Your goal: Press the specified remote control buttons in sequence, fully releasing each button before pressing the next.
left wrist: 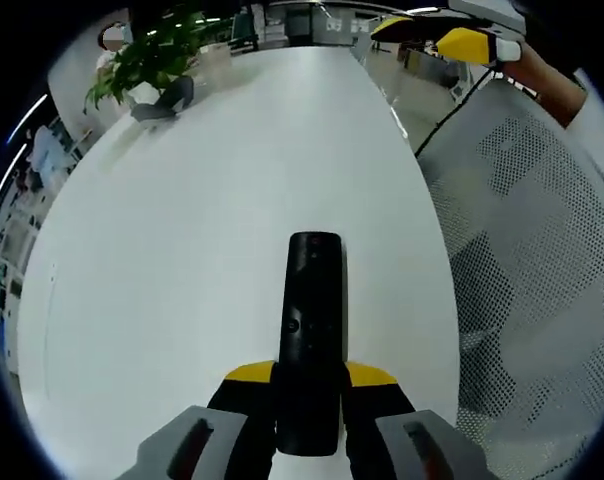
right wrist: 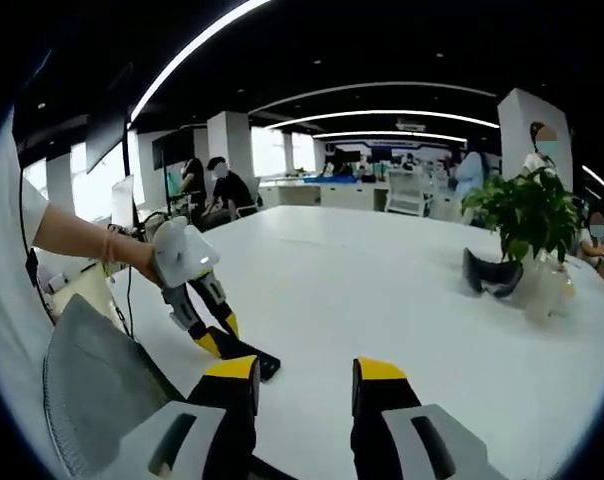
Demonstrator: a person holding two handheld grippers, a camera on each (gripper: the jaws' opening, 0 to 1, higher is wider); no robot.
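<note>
Here in the left gripper view, your left gripper (left wrist: 308, 400) has its jaws closed on the near end of the remote control (left wrist: 313, 330). The remote points away across the white table (left wrist: 182, 250), buttons up, so you can reach them. Far right, your right gripper (left wrist: 452, 38) waits high, well apart.

In the right gripper view, your right gripper (right wrist: 304, 385) has open jaws with nothing in them. To the left, the left gripper (right wrist: 207, 325) holds the remote (right wrist: 252, 357) low on the table (right wrist: 382, 290). A plant (right wrist: 527, 215) stands far right.

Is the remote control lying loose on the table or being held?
Held. In the left gripper view the black remote control sits clamped between the left gripper jaws, its far end reaching out over the white table.
</note>
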